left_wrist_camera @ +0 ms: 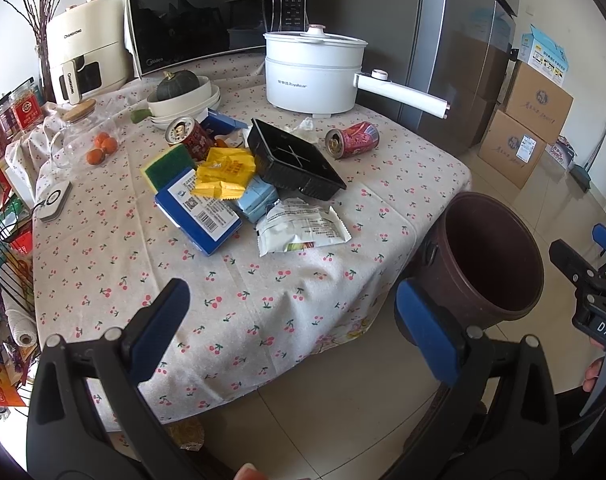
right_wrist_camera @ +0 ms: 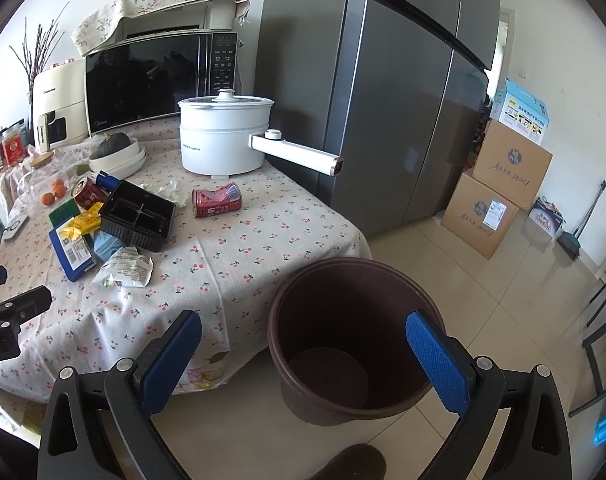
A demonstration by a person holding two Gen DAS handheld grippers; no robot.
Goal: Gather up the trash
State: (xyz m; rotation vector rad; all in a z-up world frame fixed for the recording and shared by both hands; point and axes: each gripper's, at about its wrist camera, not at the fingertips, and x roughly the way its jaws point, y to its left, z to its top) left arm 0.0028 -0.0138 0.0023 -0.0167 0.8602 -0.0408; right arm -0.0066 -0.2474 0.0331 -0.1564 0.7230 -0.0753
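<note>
Your left gripper (left_wrist_camera: 291, 328) hangs wide open with nothing between its blue pads, over the near edge of the cherry-print tablecloth (left_wrist_camera: 239, 296). Your right gripper (right_wrist_camera: 303, 364) is just as wide and empty, framing the dark brown plastic bin (right_wrist_camera: 383, 280) that stands on the floor tiles just beside the table corner.

The bin looks empty in the right wrist view: bare bottom, nothing dropped in. So judge the task as not started.

All the trash is on the table. Nearest you is the torn white snack wrapper (left_wrist_camera: 303, 226), then the blue flat carton with a barcode label (left_wrist_camera: 201, 210), the pale blue packet (left_wrist_camera: 255, 198), the crumpled yellow wrapper (left_wrist_camera: 225, 174) and the black divided plastic tray (left_wrist_camera: 295, 160), all heaped touching one another. A red drink can (left_wrist_camera: 189, 136) sits behind the heap; a second, dented red can (left_wrist_camera: 353, 139) lies on its side apart, near a crumpled white tissue (left_wrist_camera: 305, 126).

The green-and-yellow sponge (left_wrist_camera: 167, 166) touches the heap; trash or not, can't tell.
</note>
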